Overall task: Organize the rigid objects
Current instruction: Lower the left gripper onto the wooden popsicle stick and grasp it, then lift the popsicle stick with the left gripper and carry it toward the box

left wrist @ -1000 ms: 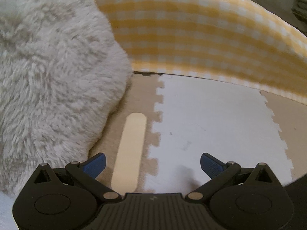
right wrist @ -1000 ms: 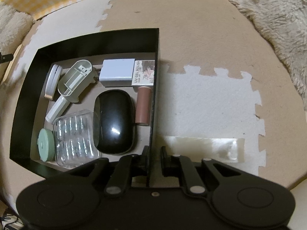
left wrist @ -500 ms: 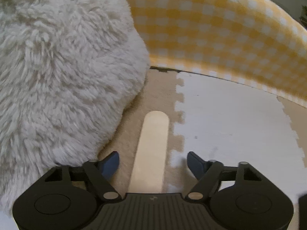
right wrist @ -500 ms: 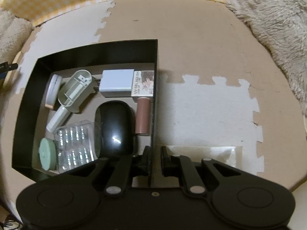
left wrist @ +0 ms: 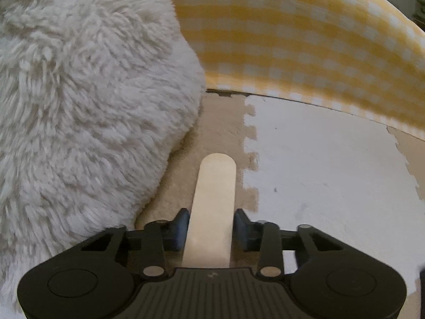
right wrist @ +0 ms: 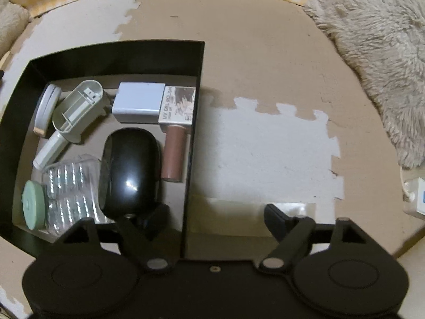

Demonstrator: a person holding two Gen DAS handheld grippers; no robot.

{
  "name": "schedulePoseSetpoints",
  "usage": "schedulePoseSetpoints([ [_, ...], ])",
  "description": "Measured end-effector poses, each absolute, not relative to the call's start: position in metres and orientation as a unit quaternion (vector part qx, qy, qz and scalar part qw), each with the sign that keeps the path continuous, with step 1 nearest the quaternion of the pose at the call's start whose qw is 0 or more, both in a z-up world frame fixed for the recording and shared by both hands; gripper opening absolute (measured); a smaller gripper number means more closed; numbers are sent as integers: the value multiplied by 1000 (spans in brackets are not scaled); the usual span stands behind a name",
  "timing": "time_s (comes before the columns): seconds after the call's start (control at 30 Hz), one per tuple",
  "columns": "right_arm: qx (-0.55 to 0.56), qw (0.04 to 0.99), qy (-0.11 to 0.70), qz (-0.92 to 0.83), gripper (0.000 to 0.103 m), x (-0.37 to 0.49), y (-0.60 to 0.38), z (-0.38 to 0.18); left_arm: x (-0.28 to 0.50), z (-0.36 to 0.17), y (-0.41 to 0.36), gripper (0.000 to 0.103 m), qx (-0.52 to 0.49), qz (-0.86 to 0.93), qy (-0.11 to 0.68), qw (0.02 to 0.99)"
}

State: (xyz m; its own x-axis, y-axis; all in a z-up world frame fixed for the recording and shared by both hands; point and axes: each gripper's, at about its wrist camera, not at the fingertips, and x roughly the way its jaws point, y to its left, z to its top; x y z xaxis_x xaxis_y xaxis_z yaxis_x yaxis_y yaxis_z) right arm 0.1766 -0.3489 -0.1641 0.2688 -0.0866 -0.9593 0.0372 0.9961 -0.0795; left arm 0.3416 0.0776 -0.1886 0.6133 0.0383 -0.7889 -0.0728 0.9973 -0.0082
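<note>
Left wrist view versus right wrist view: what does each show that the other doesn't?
Left only: a wooden stick between the closing jaws of the left gripper. Right only: a black box holding a black mouse, white charger and brown tube, with the right gripper opening. Both: foam mat, yellow checked cloth, fluffy cushion.

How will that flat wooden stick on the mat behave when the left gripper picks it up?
The wooden stick looks thin and stiff, so it should lift without drooping. It is probably very light. It lies flat between the left gripper's closing jaws, so the pads may skid off its thin edges.
</note>
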Motion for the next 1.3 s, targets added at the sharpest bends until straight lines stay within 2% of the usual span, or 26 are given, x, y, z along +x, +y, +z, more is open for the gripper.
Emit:
schedulePoseSetpoints([
  [0.07, -16, 796, 603, -41, 84, 175, -351, -164, 338, -187, 77, 35, -21, 31, 441, 897],
  [0.23, 2, 773, 633, -47, 101, 183, -359, -173, 325, -183, 77, 35, -41, 21, 452, 891],
  [0.4, 53, 764, 642, -38, 103, 183, -371, -181, 313, -179, 64, 35, -23, -9, 472, 881],
  [1.07, 81, 761, 641, -57, 103, 203, -400, -179, 281, -177, 30, 35, 21, -49, 512, 857],
  [1.17, 83, 766, 635, -65, 90, 196, -407, -172, 278, -176, 27, 35, 18, -55, 516, 855],
  [1.23, 90, 771, 626, -71, 67, 191, -410, -166, 277, -176, 24, 35, 20, -59, 518, 853],
  [1.3, 99, 774, 623, -61, 58, 185, -409, -161, 274, -175, 20, 35, 19, -63, 520, 852],
])
